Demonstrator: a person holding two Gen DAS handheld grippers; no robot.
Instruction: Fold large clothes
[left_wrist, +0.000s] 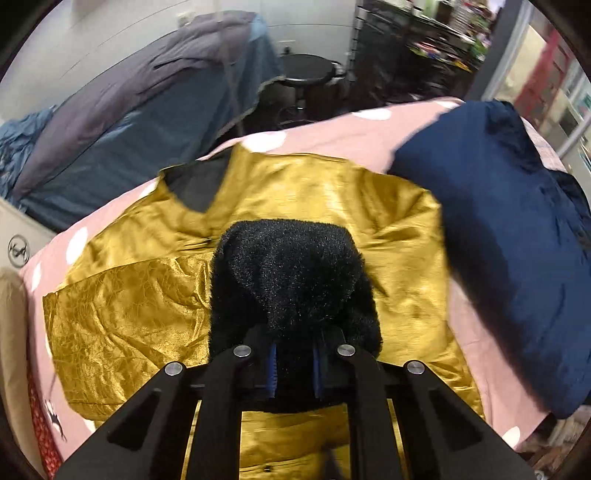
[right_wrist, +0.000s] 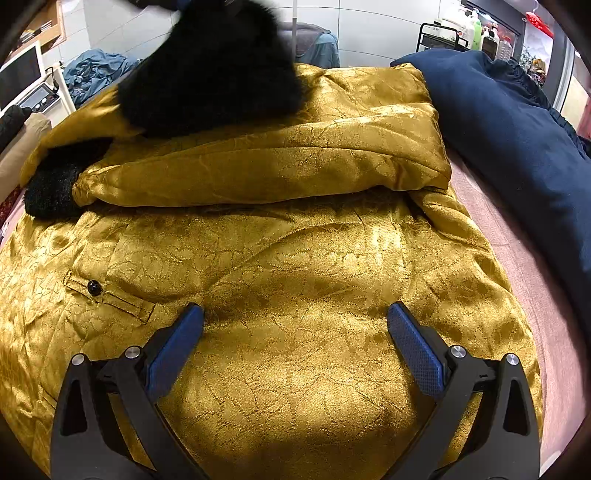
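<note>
A shiny gold jacket (left_wrist: 332, 192) lies spread on a pink dotted bedsheet (left_wrist: 332, 129). My left gripper (left_wrist: 294, 365) is shut on a black fuzzy fur piece (left_wrist: 291, 273) of the jacket, pinched between its blue pads and held over the gold cloth. In the right wrist view that fur piece (right_wrist: 207, 70) shows blurred at the top, above the jacket (right_wrist: 295, 277). One sleeve lies folded across the body and ends in a black fur cuff (right_wrist: 51, 184) at the left. My right gripper (right_wrist: 295, 312) stands wide open, its fingertips (right_wrist: 195, 312) low on the jacket's lower part with only flat cloth between them.
A dark navy garment (left_wrist: 498, 240) lies bunched on the bed right of the jacket, touching its edge (right_wrist: 498, 122). A pocket flap with a black button (right_wrist: 93, 287) sits left of my right gripper. Grey-blue bedding (left_wrist: 147, 110) and a black stool (left_wrist: 308, 70) stand beyond the bed.
</note>
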